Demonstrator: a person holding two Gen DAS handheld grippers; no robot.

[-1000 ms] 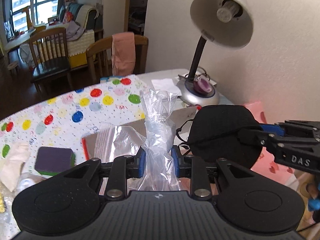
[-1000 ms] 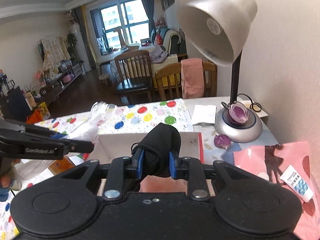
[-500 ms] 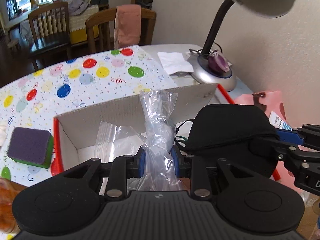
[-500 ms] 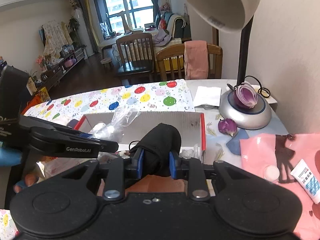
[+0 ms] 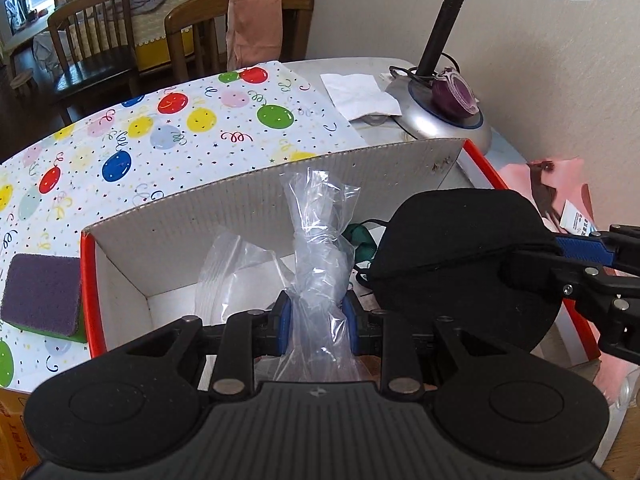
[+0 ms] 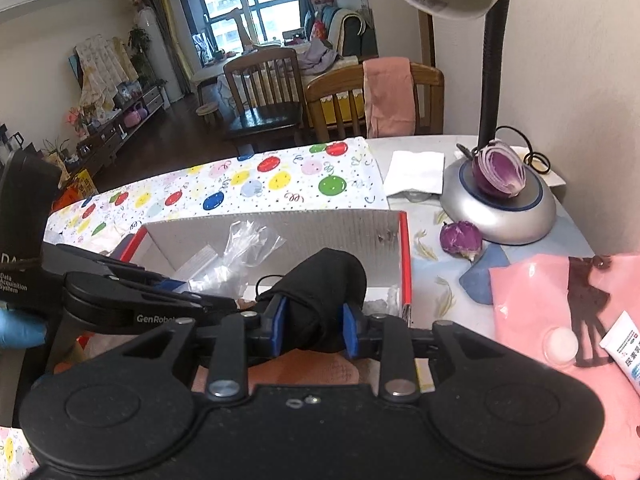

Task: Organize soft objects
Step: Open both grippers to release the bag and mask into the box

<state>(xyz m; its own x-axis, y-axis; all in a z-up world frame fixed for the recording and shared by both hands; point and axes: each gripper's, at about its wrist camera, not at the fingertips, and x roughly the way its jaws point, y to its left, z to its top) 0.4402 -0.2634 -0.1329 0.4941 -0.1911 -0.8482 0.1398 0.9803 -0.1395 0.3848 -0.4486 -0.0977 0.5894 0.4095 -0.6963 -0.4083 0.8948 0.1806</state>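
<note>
left gripper [image 5: 315, 322]: clamped on twisted clear plastic bag [image 5: 318, 256] | right gripper [image 6: 313, 330]: jaws opening around black fabric mask [image 6: 320, 292] | both over red-edged cardboard box [image 5: 256, 200]

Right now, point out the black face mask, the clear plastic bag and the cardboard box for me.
black face mask [image 5: 460, 256]: left wrist view, middle of its dark cloth panel.
clear plastic bag [image 5: 320, 256]: left wrist view, twisted neck above the left gripper's pads.
cardboard box [image 5: 240, 204]: left wrist view, inner face of the far wall.

Open box crowded, bench beyond mostly open

Ahead of both tools, the red-edged cardboard box's [image 5: 256, 196] upright far wall blocks forward travel; right of it the silver lamp base [image 6: 500, 216] and black lamp neck [image 6: 490, 80] obstruct.
</note>
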